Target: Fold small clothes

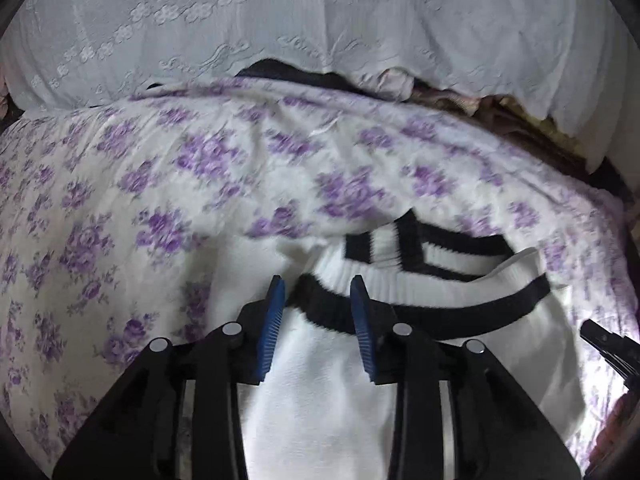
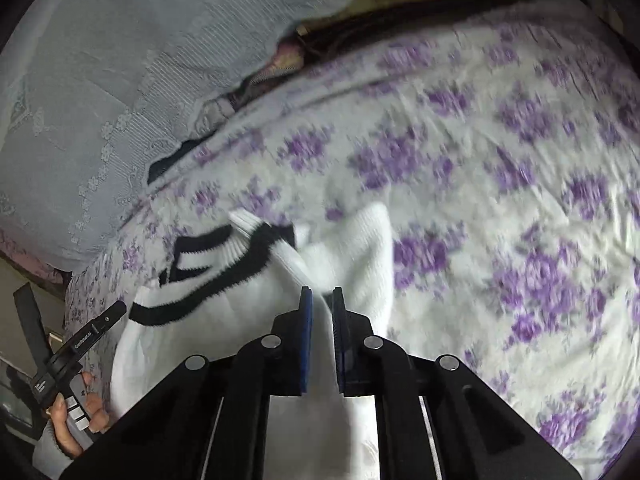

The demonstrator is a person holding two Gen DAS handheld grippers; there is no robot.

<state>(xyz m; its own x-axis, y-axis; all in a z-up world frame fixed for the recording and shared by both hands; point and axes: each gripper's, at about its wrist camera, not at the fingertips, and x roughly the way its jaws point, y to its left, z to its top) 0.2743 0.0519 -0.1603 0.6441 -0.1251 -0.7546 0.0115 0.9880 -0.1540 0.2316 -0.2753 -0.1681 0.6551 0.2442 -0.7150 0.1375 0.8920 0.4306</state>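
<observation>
A white knit top with black stripes and a V collar lies crumpled on the flowered bedsheet. In the left wrist view my left gripper stands open over its black-edged hem, blue pads apart, the cloth lying loose between and below them. In the right wrist view my right gripper is shut on a raised fold of the white top, and cloth shows in the narrow gap between the pads. A hand holds the left tool's handle at the garment's left edge.
The bedsheet with purple flowers covers the whole work area. A white lace cover drapes over a pile of clothes at the back. The bed's left edge and the floor show in the right wrist view.
</observation>
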